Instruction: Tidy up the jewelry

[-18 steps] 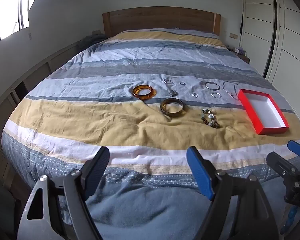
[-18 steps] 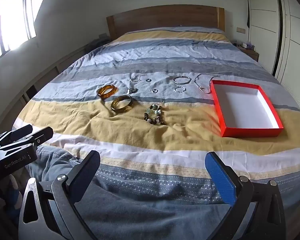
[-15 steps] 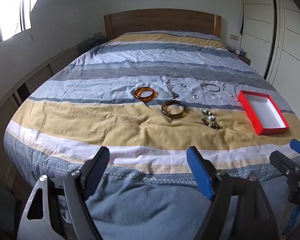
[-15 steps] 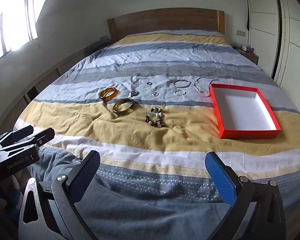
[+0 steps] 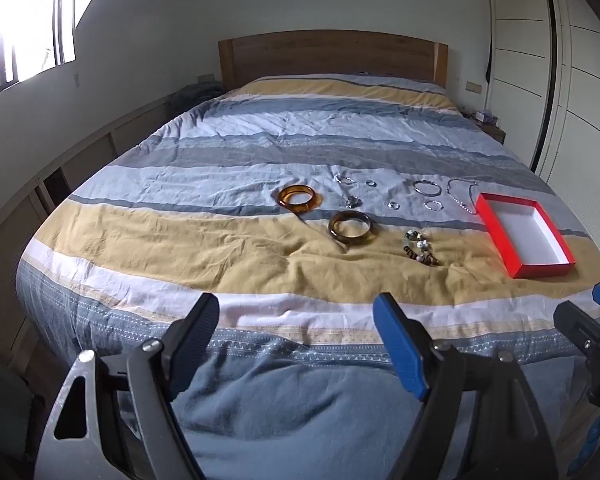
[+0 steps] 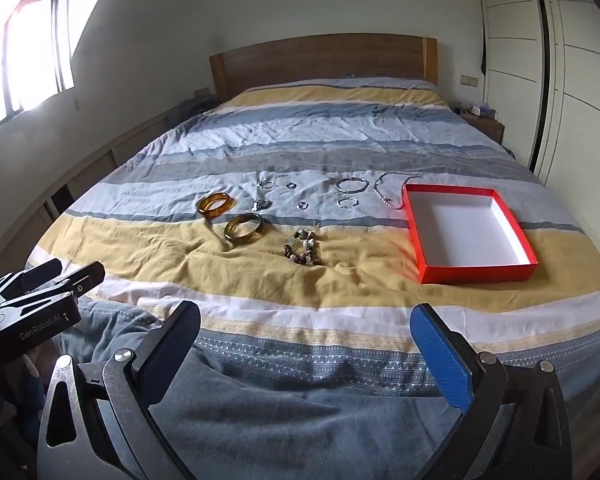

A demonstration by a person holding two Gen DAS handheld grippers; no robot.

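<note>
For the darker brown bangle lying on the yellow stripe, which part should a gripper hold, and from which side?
Grip the near rim of the darker bangle, coming from above with one finger inside the ring and one outside. It lies flat on the soft bedspread, so its wall is probably the only part that stands up.

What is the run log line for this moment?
left gripper: open, empty | right gripper: open, empty | jewelry: on bed | red box: empty
</note>
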